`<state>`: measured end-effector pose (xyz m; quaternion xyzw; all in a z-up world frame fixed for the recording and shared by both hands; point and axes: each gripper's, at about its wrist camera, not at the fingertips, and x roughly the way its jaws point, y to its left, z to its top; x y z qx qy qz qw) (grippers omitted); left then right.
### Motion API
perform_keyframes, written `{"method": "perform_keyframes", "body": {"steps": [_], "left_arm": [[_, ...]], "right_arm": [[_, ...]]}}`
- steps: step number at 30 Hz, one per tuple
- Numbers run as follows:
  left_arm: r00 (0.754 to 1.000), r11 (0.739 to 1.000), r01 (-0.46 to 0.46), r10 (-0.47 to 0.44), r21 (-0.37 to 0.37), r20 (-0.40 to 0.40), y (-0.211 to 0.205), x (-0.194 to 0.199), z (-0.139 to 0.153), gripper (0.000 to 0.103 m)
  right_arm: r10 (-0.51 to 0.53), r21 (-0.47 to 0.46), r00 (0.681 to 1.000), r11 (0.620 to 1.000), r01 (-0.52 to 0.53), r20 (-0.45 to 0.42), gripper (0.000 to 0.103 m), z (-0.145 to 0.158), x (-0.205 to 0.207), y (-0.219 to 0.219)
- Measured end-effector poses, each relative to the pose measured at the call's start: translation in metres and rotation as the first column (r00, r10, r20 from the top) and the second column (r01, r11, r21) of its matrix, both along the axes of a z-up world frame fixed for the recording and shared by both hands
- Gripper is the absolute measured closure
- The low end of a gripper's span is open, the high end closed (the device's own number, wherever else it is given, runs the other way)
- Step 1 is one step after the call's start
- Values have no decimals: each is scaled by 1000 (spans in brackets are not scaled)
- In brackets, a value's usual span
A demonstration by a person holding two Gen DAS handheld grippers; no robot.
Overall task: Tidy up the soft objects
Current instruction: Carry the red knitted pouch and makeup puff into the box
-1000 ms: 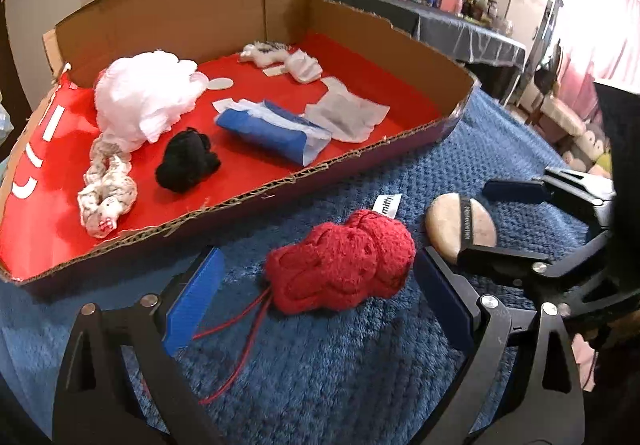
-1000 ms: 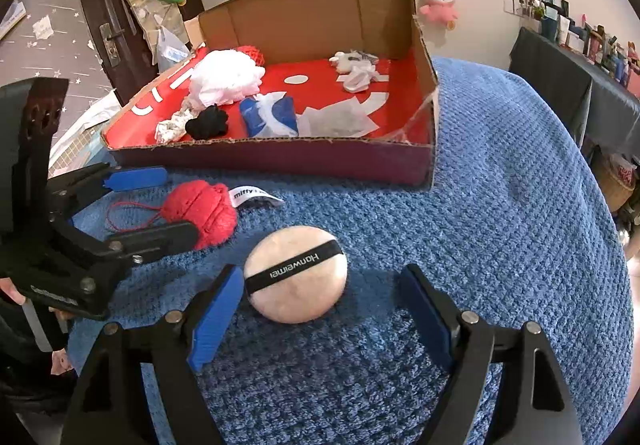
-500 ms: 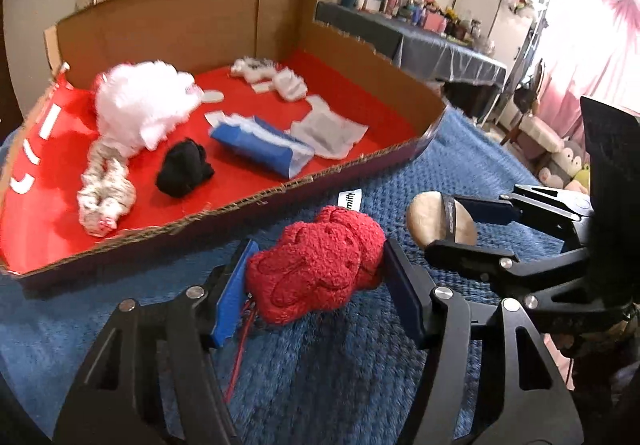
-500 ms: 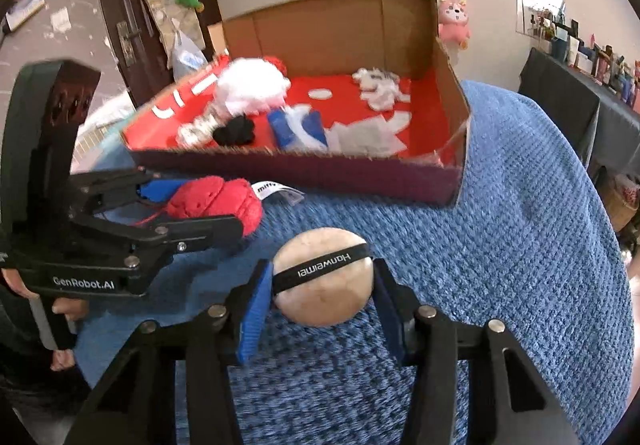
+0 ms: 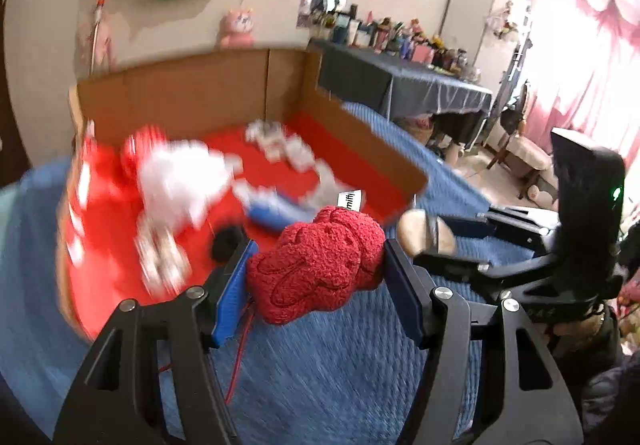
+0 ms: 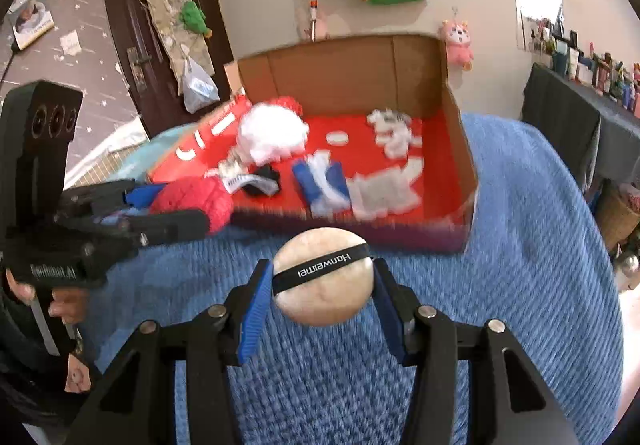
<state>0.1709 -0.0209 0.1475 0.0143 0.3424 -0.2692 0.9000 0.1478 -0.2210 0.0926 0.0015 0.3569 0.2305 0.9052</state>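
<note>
Red terry plush toy (image 5: pixel 320 261), one, sat clamped in the left tongs (image 5: pixel 318 277); one beige powder puff (image 6: pixel 323 276), its black band reading "Hanweimei", sat clamped in the right tongs (image 6: pixel 320 309). Both had risen off the blue blanket (image 6: pixel 520 245) since half a second before, near the red-lined cardboard box (image 6: pixel 460 117).

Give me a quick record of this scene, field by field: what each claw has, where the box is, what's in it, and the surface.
left claw: shut on red knitted toy
right claw: shut on round beige puff
box: open cardboard, red floor, beyond both claws
box contents: white fluffy item, black item, blue and white bundle, others blurred
surface: blue blanket
</note>
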Motion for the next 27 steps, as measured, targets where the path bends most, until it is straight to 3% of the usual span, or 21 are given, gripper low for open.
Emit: {"method": "perform_keyframes", "body": {"steps": [4, 10, 17, 21, 27], "left_arm": [[999, 999, 20, -21, 43, 35, 0, 46, 35, 42], [997, 992, 62, -57, 113, -50, -9, 139, 47, 42], [984, 974, 103, -69, 204, -166, -17, 218, 15, 42], [975, 963, 111, -57, 245, -217, -20, 237, -13, 42], [959, 962, 109, -35, 250, -283, -19, 252, -42, 42]], "right_arm": [[6, 8, 1000, 1000, -6, 16, 50, 21, 26, 6], [30, -7, 999, 1000, -31, -31, 50, 34, 92, 31], [58, -57, 989, 996, -66, -137, 50, 20, 167, 52], [65, -69, 979, 994, -79, -194, 50, 8, 192, 57], [56, -82, 966, 993, -79, -253, 50, -5, 215, 56]]}}
